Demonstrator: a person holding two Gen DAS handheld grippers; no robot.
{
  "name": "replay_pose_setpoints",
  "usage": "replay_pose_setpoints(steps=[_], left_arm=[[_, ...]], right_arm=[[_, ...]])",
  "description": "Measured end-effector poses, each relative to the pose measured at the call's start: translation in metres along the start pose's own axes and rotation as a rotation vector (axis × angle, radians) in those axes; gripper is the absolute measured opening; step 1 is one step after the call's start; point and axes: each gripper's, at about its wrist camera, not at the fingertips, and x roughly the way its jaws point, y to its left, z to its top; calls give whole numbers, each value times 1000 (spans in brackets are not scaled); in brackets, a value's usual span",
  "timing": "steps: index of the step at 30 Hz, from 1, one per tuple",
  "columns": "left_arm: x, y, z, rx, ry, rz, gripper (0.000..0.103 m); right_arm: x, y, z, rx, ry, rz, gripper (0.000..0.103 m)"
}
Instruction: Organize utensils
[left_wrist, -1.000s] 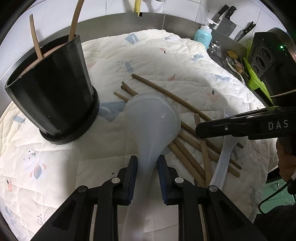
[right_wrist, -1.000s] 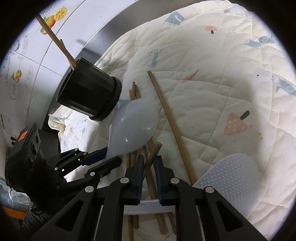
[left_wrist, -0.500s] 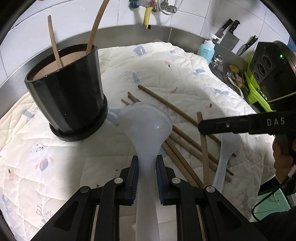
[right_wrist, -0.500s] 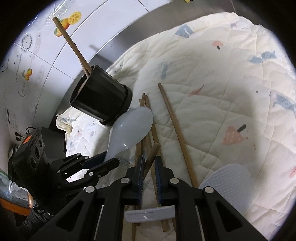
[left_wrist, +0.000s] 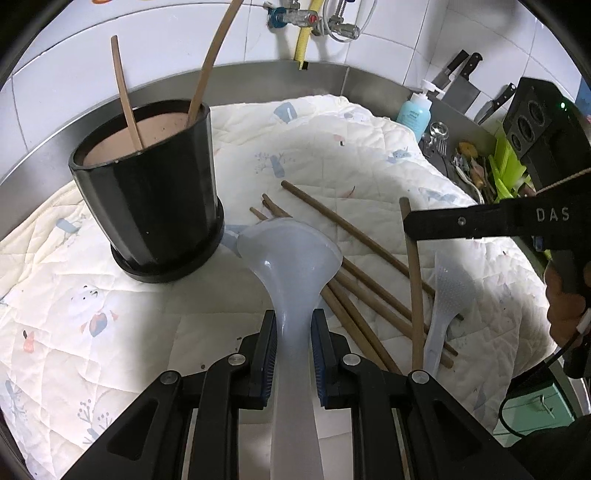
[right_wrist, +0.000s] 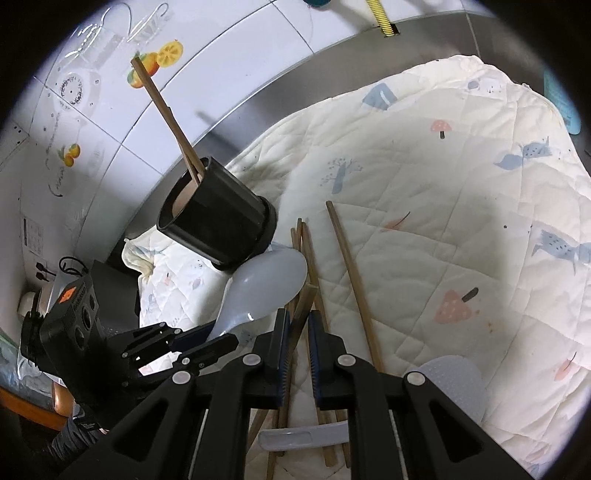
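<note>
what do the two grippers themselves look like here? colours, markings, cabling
Both are matte black plastic linkage frames with silver pivot screws and blue ribbed pads. Left gripper carries a black camera block with an orange sticker, visible from the right wrist. Right gripper has white "DAS" lettering on its finger, a black box with a green LED, and a black cable below the bare hand.
</note>
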Motion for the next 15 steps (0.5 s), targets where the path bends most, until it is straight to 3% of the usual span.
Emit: replay_pose_setpoints(steps=[8, 15], left_arm=[[-5, 0, -1, -2, -14, 1, 18], [6, 2, -2, -11, 39, 5, 19]], right_arm=[[-3, 7, 2, -25, -14, -8, 12], [0, 8, 2, -30, -11, -15, 12]])
